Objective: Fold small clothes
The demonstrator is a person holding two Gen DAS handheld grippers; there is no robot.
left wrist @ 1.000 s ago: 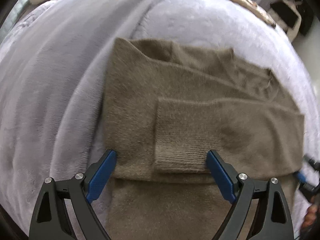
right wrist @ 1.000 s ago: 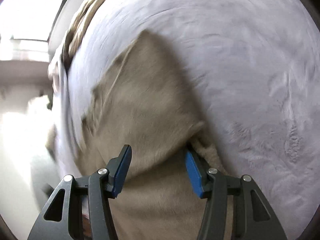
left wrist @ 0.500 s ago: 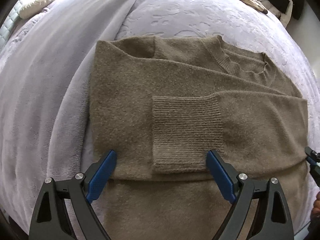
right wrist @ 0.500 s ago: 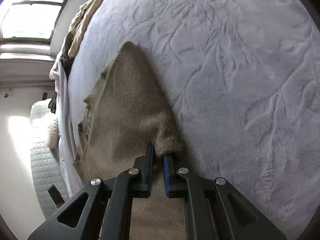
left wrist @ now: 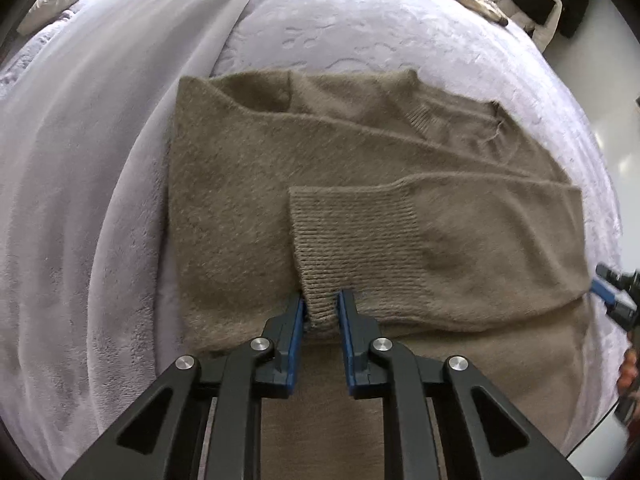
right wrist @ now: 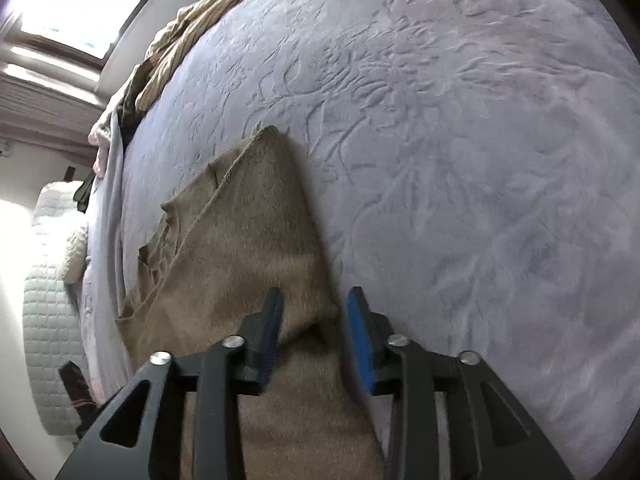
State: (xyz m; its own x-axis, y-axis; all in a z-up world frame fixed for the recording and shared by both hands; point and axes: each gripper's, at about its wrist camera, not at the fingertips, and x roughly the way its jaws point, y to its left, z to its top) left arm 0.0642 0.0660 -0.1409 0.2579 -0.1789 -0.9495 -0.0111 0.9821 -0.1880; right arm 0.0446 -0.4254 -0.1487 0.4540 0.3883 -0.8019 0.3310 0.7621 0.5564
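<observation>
Left wrist view shows the brown sweater (left wrist: 256,184) flat on the lilac bedspread (left wrist: 100,200), collar far, hem near, sleeves folded across it; the left gripper (left wrist: 322,310) pinches the ribbed cuff (left wrist: 352,236). Right wrist view alone shows the right gripper (right wrist: 314,320) partly open, straddling the sweater's right edge without clamping it, a window (right wrist: 84,12) and rumpled clothes (right wrist: 188,32) beyond.

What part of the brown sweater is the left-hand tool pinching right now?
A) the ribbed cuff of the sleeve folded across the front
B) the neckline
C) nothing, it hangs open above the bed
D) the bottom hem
A: in the left wrist view the left gripper has its blue fingers closed on the near edge of the ribbed cuff lying across the sweater.
</observation>
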